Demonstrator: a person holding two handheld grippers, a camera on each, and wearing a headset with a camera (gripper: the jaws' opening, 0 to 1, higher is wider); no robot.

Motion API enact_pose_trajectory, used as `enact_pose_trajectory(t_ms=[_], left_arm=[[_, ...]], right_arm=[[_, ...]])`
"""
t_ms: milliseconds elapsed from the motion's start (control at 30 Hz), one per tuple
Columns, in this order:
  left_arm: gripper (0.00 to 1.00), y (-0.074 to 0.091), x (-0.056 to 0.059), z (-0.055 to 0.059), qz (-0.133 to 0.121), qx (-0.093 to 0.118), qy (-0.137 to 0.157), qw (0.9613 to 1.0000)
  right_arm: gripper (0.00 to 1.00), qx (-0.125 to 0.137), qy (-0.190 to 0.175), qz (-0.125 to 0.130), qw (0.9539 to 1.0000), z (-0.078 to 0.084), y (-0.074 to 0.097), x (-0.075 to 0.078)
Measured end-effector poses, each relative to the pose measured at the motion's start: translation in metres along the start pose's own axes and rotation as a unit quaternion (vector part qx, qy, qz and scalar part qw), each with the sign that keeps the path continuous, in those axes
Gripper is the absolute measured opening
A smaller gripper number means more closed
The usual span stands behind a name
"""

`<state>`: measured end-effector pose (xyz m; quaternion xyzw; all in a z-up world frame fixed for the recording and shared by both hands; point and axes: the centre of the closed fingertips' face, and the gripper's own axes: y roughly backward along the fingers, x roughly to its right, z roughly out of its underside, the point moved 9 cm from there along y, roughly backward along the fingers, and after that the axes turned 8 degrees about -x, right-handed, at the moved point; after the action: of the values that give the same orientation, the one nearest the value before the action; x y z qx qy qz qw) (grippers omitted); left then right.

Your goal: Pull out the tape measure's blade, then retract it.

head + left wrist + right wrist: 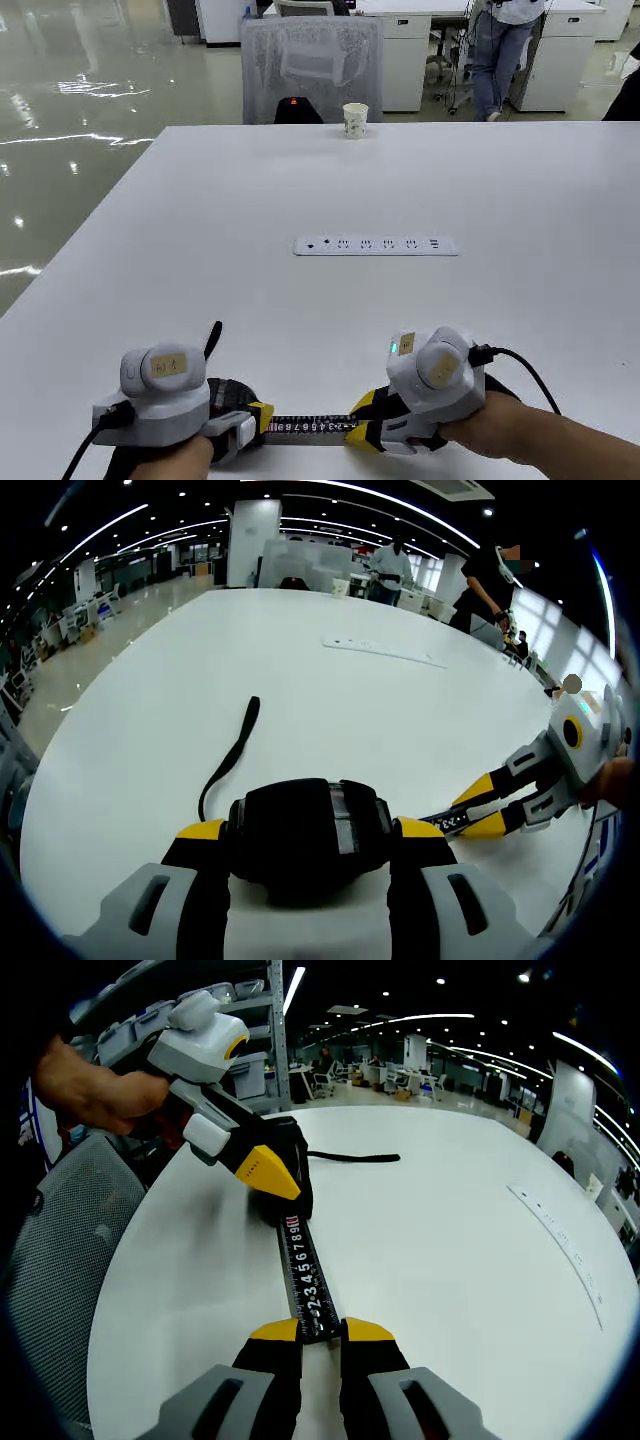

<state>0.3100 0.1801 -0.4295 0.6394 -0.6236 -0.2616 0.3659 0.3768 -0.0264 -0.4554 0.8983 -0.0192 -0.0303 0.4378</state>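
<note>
black tape measure case (285, 1160) sits near the front edge of the white desk (500, 200), pinched from both sides by the left tool (310, 832). the blade (305, 1270) is out a short way, numbers up, running across to the right tool (322, 1332), whose jaws are pressed together on the blade's end. a black wrist strap (232, 750) trails from the case over the desk. a white power strip (376, 245) lies mid-desk, well apart. a paper cup (355, 120) stands at the far edge.

Left gripper (252, 424) and right gripper (360, 422) share pale grey rounded housings (150, 405), tan stickers (165, 365), yellow-tipped jaws and black cables (520, 362); a green light (393, 348) marks the right.
</note>
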Motion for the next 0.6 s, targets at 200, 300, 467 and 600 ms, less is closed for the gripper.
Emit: enact_pose_trajectory(t_ms=[200,300,467,600], left_arm=[[0.59,0.0,-0.001,0.0,0.001,-0.001,0.0,1.0],[0.59,0.0,-0.001,0.0,0.001,-0.001,0.0,1.0],[0.59,0.0,-0.001,0.0,0.002,-0.002,0.001,1.0],[0.59,0.0,-0.001,-0.001,0.003,-0.002,0.002,1.0]], right_arm=[[0.1,0.002,0.001,-0.002,1.0,-0.005,-0.004,-0.001],[0.1,0.003,0.001,-0.002,1.0,-0.008,-0.007,-0.002],[0.1,0.004,0.002,-0.003,1.0,-0.011,-0.01,-0.002],[0.1,0.005,0.002,-0.004,1.0,-0.014,-0.013,-0.004]])
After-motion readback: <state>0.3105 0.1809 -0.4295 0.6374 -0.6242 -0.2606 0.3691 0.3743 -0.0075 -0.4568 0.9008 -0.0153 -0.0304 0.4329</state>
